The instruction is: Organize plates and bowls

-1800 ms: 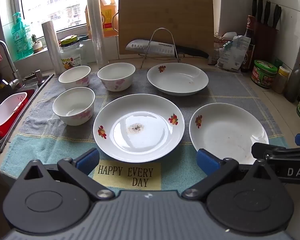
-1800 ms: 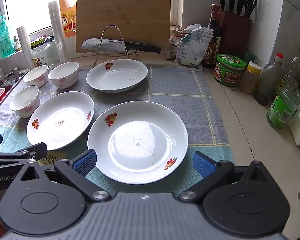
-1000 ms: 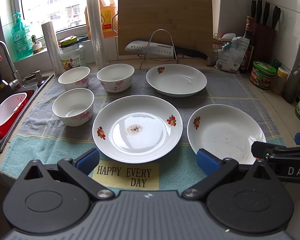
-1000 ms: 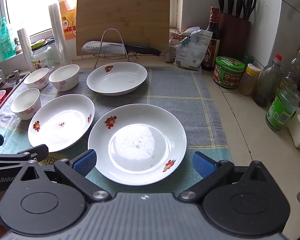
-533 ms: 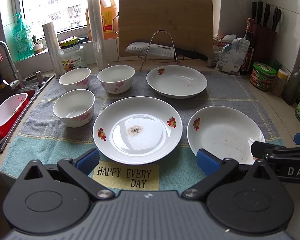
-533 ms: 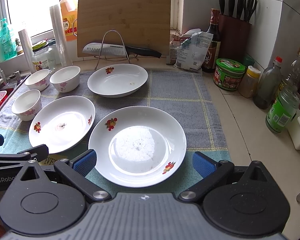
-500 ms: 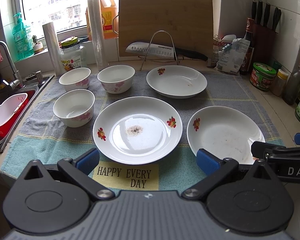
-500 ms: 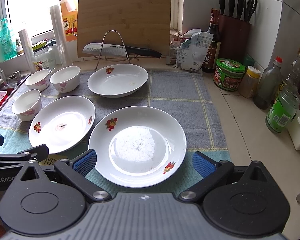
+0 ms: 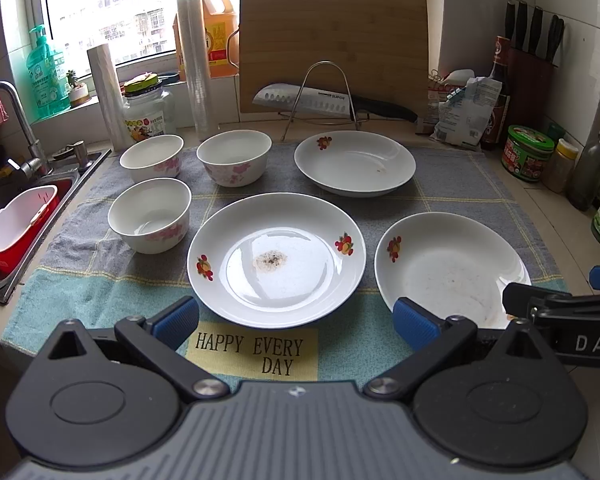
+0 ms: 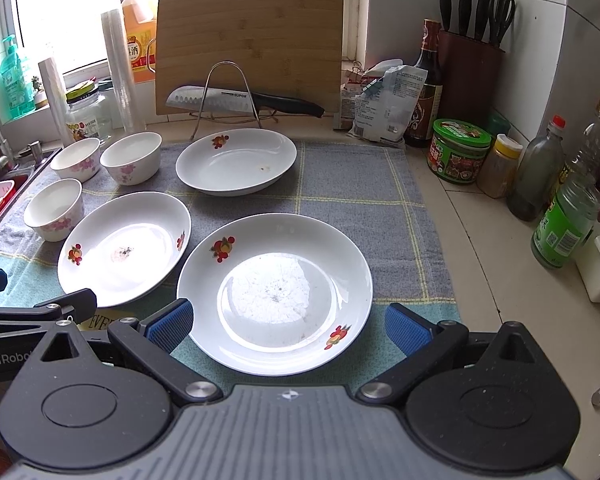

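Both the left gripper (image 9: 296,320) and right gripper (image 10: 286,322) hover spread wide, empty. Three plates (image 9: 276,258) and three bowls (image 9: 150,214) sit rim-up, separate, on the towel (image 9: 452,184); round, no long axis.

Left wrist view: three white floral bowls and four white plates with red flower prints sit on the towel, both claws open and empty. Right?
Not quite: there are three white plates with red flower prints, not four: a far one, a middle one and a right one, as the left wrist view shows. The three white floral bowls and the open, empty left claw and right claw are correct.
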